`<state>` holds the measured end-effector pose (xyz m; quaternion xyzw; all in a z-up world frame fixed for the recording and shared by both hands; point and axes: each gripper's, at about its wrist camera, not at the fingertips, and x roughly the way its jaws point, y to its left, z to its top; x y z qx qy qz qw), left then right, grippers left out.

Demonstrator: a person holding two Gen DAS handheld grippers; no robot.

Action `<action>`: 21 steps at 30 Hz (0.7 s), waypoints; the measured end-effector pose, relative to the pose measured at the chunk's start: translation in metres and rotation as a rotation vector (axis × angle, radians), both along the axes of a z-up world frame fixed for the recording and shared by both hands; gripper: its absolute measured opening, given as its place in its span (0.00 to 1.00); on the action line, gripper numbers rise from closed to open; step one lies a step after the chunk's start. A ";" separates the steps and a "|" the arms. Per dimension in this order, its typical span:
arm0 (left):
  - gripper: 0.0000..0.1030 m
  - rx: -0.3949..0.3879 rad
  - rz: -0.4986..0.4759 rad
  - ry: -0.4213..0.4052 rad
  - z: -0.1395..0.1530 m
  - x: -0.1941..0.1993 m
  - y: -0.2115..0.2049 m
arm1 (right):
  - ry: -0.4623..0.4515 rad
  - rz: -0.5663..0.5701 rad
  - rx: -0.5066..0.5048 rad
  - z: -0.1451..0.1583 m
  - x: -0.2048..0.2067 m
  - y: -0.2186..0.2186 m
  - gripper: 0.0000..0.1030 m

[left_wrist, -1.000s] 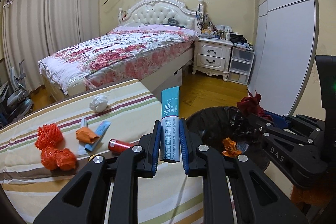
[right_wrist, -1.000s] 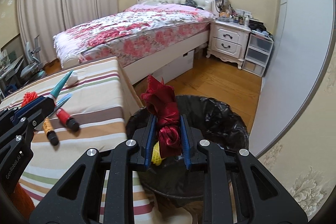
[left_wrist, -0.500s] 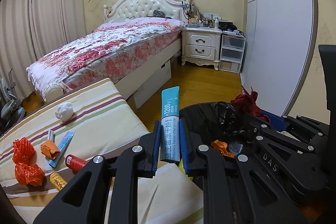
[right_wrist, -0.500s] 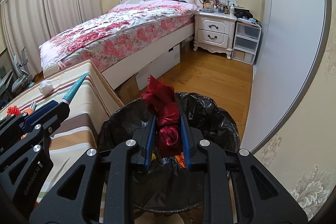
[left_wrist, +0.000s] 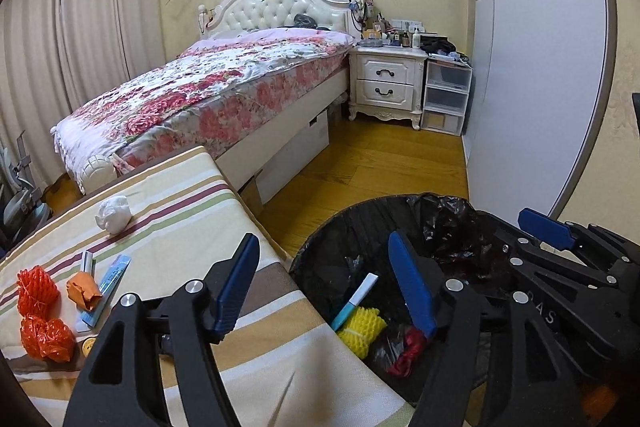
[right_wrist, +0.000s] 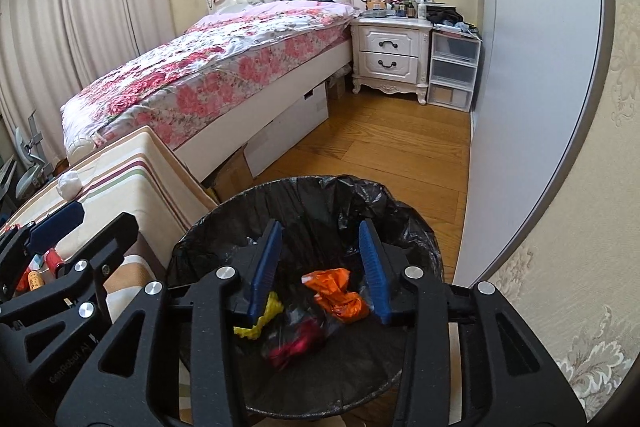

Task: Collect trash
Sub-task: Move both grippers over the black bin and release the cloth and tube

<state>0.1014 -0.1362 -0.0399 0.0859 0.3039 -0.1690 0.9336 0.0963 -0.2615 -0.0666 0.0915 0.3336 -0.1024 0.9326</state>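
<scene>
both claws gape wide, holding nothing: left claw [left_wrist: 324, 283] at the rim, right claw [right_wrist: 318, 263] over the black-lined round trash bin [right_wrist: 416, 227]. inside lie a blue-white tube [left_wrist: 354, 301], yellow foam net [left_wrist: 362, 331], orange wrapper [right_wrist: 336, 293], red ribbon [right_wrist: 294, 345]. left on the striped tabletop [left_wrist: 180, 211]: white paper wad [left_wrist: 114, 215], orange mesh nets [left_wrist: 38, 285], small packets. nothing blocks them.

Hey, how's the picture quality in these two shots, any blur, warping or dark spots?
Left wrist view: fisheye bends the wardrobe edge, and corners are vignetted black. Right wrist view: same warping, the bin interior is dark against its black liner, and the room is evenly lit and sharp.
</scene>
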 end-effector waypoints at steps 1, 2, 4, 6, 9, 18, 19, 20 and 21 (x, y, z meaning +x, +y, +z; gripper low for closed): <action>0.68 -0.001 0.008 0.001 0.001 0.001 0.001 | 0.000 -0.002 0.000 0.000 0.000 0.000 0.41; 0.71 -0.003 0.021 0.001 0.002 0.000 0.004 | -0.002 -0.003 0.000 0.001 -0.001 -0.001 0.42; 0.72 -0.003 0.043 0.002 0.004 -0.001 0.008 | -0.002 -0.004 -0.001 0.002 -0.001 -0.001 0.45; 0.72 -0.004 0.061 0.006 0.006 -0.004 0.014 | -0.001 0.001 0.002 0.002 -0.003 -0.001 0.45; 0.73 0.000 0.092 0.004 0.010 -0.010 0.026 | -0.003 0.020 0.004 0.004 -0.007 0.006 0.46; 0.73 0.024 0.205 0.021 0.009 -0.031 0.083 | 0.000 0.146 -0.009 0.012 -0.014 0.056 0.46; 0.73 0.025 0.221 0.024 0.009 -0.032 0.090 | 0.001 0.161 -0.012 0.013 -0.014 0.062 0.46; 0.73 0.025 0.245 0.029 0.008 -0.034 0.101 | 0.003 0.181 -0.015 0.014 -0.015 0.070 0.46; 0.73 0.024 0.263 0.033 0.007 -0.036 0.109 | 0.003 0.196 -0.016 0.015 -0.015 0.076 0.46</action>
